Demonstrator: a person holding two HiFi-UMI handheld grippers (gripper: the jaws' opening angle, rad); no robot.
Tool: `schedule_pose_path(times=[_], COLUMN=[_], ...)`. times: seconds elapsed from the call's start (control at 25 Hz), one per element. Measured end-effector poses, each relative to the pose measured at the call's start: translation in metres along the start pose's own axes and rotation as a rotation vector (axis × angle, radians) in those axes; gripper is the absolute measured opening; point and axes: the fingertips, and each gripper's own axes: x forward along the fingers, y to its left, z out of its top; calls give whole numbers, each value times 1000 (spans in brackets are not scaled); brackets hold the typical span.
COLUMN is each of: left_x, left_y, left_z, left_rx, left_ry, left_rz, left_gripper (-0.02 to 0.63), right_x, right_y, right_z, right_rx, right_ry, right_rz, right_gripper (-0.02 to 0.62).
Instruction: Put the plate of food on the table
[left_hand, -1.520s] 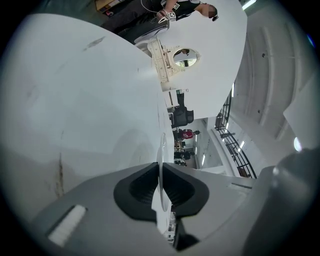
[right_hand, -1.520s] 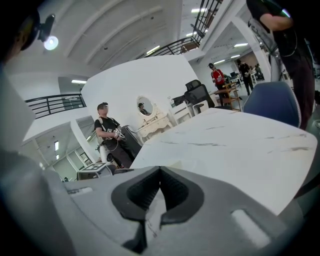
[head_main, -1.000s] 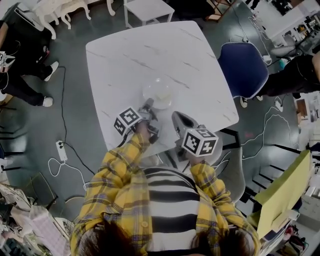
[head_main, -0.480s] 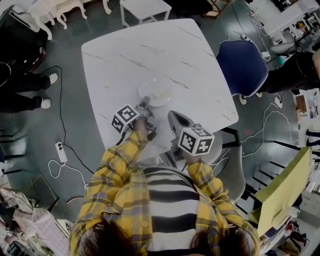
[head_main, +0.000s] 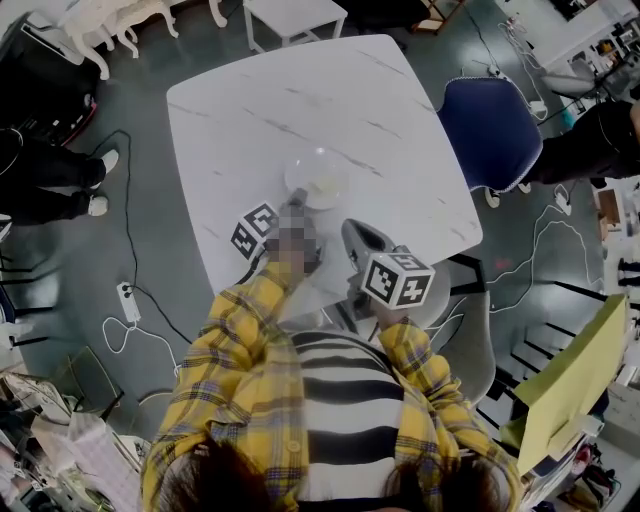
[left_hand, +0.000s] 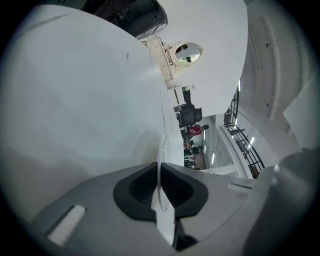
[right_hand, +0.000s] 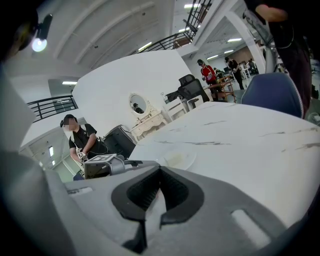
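A clear glass plate (head_main: 318, 180) with pale food on it lies on the white marble table (head_main: 370, 110), a little in from its near edge. My left gripper (head_main: 297, 203) reaches it from the near side. In the left gripper view the jaws (left_hand: 159, 172) are shut on the plate's thin rim (left_hand: 161, 150), seen edge-on. My right gripper (head_main: 352, 233) hovers over the table's near edge, right of the plate. Its jaws (right_hand: 159, 171) are shut with nothing between them. From there the plate (right_hand: 177, 159) shows flat on the tabletop, with the left gripper's cube (right_hand: 100, 164) beside it.
A blue chair (head_main: 490, 130) stands at the table's right side and a pale chair (head_main: 455, 330) is under my right arm. A small white table (head_main: 295, 18) sits beyond. Cables and a power strip (head_main: 127, 300) lie on the floor at left, near a person's legs (head_main: 50, 170).
The left gripper has crept slightly forward toward the plate. The right gripper has barely moved. The person at the left has shifted their feet.
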Motion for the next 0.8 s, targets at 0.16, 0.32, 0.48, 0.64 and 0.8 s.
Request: schedule_pose_path(times=[0.16,0.32,0.48,0.64,0.8], left_x=[-2,-1,-1,-3,-7], left_y=[3,-11,-16,-13,-7], left_z=[0,-1,-6,-17,-24], left_rx=[48,156,193,222,292], left_ry=[5,29,76,150,201], left_rz=[73,76,54,48,96], left_gripper=[2,80,100,122,143], right_x=[1,1,1,-1,-2], right_y=[-1,1,4,5,6], right_z=[0,-1,0,-1,-2], right_rx=[20,18,14,11,9], right_ry=[-3,2,0,-1,-5], right_rz=[11,22,30,31,34], right_gripper=[0,0,0,0,0])
